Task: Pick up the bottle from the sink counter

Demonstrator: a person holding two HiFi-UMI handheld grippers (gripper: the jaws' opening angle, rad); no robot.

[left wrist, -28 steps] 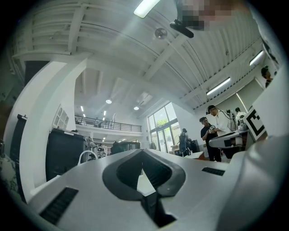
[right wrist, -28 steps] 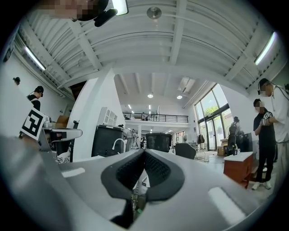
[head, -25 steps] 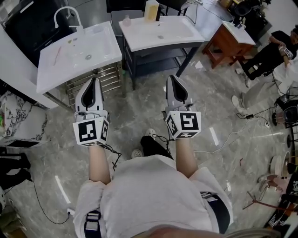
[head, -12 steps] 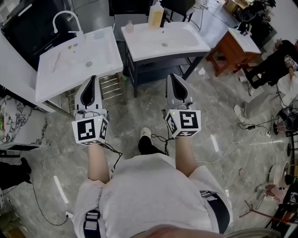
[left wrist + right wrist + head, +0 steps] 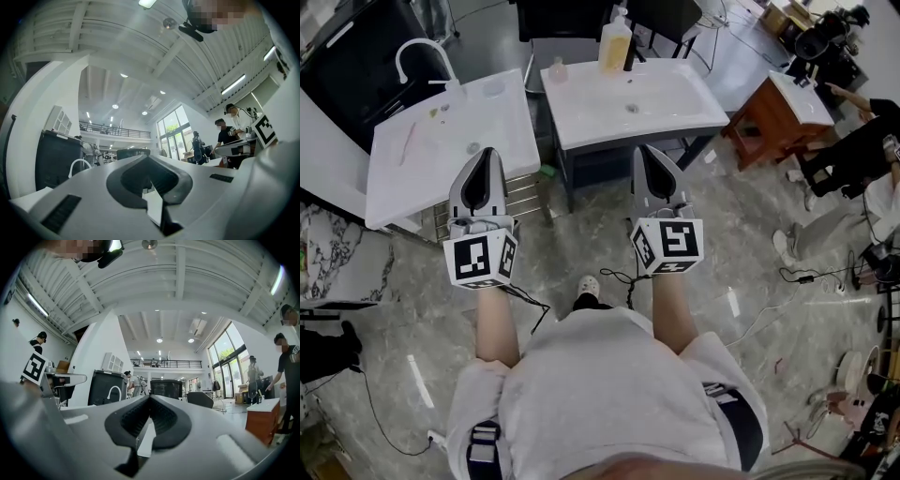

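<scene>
A tall yellowish pump bottle (image 5: 616, 42) stands at the back edge of the right-hand white sink counter (image 5: 675, 103). A small pinkish bottle (image 5: 558, 68) stands at that counter's back left corner. My left gripper (image 5: 486, 153) is shut and empty, its tip over the front edge of the left sink counter (image 5: 403, 169). My right gripper (image 5: 644, 150) is shut and empty too, its tip at the front edge of the right counter, well short of the pump bottle. In both gripper views the jaws (image 5: 146, 157) (image 5: 150, 397) meet and hide the bottles.
A curved white faucet (image 5: 422, 54) rises at the back of the left sink. A metal rack (image 5: 523, 178) sits under it. A wooden side table (image 5: 783, 112) stands at the right, with people (image 5: 862, 150) beyond it. Cables (image 5: 769, 305) trail over the marble floor.
Both grippers have moved forward together toward the two sinks, which now lie closer under their tips. Both stay shut.
</scene>
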